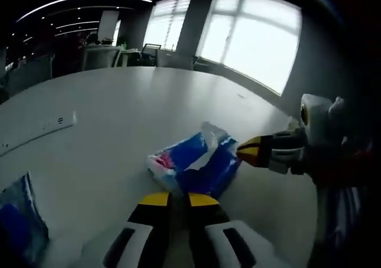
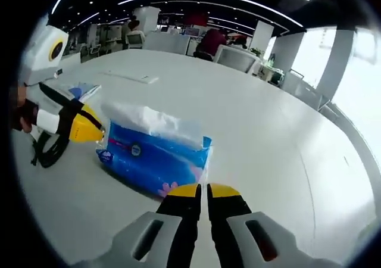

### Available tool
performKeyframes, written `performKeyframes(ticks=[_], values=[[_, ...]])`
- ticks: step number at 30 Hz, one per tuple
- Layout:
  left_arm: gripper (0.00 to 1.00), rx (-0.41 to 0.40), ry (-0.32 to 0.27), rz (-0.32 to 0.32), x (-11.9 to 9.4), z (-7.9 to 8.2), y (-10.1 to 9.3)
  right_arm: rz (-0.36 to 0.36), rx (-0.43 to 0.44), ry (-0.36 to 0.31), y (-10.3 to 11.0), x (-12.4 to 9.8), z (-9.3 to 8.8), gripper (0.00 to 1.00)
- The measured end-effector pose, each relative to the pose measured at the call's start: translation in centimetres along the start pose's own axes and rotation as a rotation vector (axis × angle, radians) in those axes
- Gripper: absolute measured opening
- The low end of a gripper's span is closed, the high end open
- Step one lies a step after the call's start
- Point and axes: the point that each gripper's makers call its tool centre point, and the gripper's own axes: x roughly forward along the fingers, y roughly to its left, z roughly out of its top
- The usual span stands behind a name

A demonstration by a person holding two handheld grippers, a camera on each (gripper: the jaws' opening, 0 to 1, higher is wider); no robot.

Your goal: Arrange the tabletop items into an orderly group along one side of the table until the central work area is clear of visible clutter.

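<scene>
In the left gripper view, the left gripper (image 1: 178, 201) rises from six o'clock with its yellow-tipped jaws drawn together on nothing, clenched and empty. Just beyond its tips lies a blue plastic tissue pack with white tissue poking from its open top (image 1: 193, 161), resting flat on the white counter (image 1: 119, 113) near the middle of the view. The right gripper (image 1: 253, 150) comes in from three o'clock, its yellow tip at the pack's near edge; whether it touches is hard to tell. At eight o'clock, well apart, a second blue plastic packet (image 1: 21, 217) sits at the counter's near side. A white power strip (image 1: 36, 131) lies toward nine o'clock.

In the right gripper view, the right gripper (image 2: 202, 192) rises from six o'clock, jaws pressed together and holding nothing. The tissue pack (image 2: 152, 152) lies just ahead at about eleven o'clock, white tissue bulging upward. The left gripper (image 2: 86, 131) enters from nine o'clock, its yellow tip just beside the pack's far end. A person's fingers (image 2: 21, 116) show behind it. The small blue packet (image 2: 80, 91) lies beyond, at ten o'clock.

The pack sits in the central area, so it is not yet tidied. My judgement is that pushing it with shut jaws from both ends could crumple the soft wrapper or spin it instead of sliding it. A pinch on the loose tissue alone would likely pull a sheet out and add clutter.
</scene>
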Motion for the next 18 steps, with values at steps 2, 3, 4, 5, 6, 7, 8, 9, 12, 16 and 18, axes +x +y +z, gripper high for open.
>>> performKeyframes(ticks=[2,3,4,5,6,7,8,9,12,16,18], values=[[0.12,0.001,-0.003,0.002,-0.2,0.1,0.1,-0.002,0.01,-0.002,-0.1,-0.1,-0.1,0.05],[0.14,0.007,-0.001,0.004,-0.3,0.1,0.1,0.01,0.012,-0.007,0.0,-0.2,-0.1,0.08],[0.15,0.006,-0.001,0.005,-0.4,0.1,0.1,0.008,0.014,-0.008,-0.1,-0.2,-0.1,0.09],[0.16,0.006,0.0,0.005,-0.4,0.1,0.1,0.007,0.01,-0.008,0.0,-0.4,0.0,0.1],[0.17,0.009,0.003,0.01,-0.5,0.1,0.2,0.008,0.011,-0.01,0.0,-0.5,0.1,0.1],[0.18,0.014,0.003,0.01,-0.6,0.1,0.3,0.007,0.015,-0.013,0.0,-0.5,0.2,0.11],[0.2,0.019,0.004,0.013,-1.0,0.1,0.2,0.009,0.023,-0.016,0.0,-0.7,0.2,0.12],[0.21,0.016,0.002,0.014,-1.2,0.2,0.2,0.008,0.024,-0.018,0.1,-0.8,0.3,0.13],[0.25,0.023,-0.011,0.015,-1.6,0.7,0.1,0.008,0.042,-0.023,0.2,-1.2,0.6,0.16],[0.3,0.032,-0.016,0.025,-2.3,1.1,0.4,0.013,0.071,-0.043,0.4,-1.7,1.4,0.22],[0.35,0.041,-0.005,0.027,-2.7,1.0,0.7,0.019,0.082,-0.053,0.6,-2.0,1.8,0.26]])
